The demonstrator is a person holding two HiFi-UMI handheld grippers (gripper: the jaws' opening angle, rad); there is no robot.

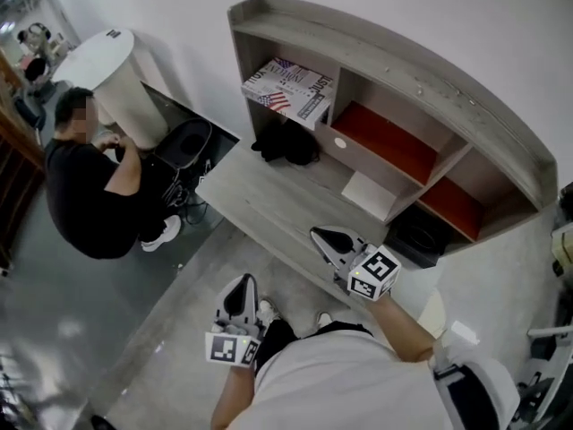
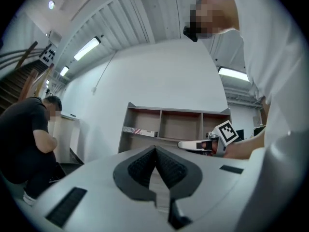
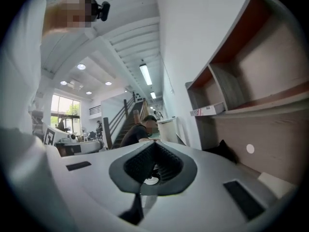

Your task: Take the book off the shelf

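Note:
The book [image 1: 286, 89], white with a stars-and-stripes cover, lies flat in the left compartment of the grey wooden shelf [image 1: 407, 77]. It also shows in the left gripper view as the book [image 2: 140, 131] and in the right gripper view as the book [image 3: 208, 110]. My left gripper [image 1: 240, 287] is low and near my body, well short of the desk, its jaws shut and empty [image 2: 155, 151]. My right gripper [image 1: 322, 237] hovers over the desk's front edge, pointing left, also shut on nothing [image 3: 153, 146]. Both are far from the book.
A desk top [image 1: 269, 200] juts out below the shelf, with a black bundle [image 1: 286, 146] and a white sheet [image 1: 369, 193] on it. A black bin [image 1: 421, 236] stands under the shelf's right end. A person in black [image 1: 89, 191] crouches at left beside a white round table [image 1: 112, 65].

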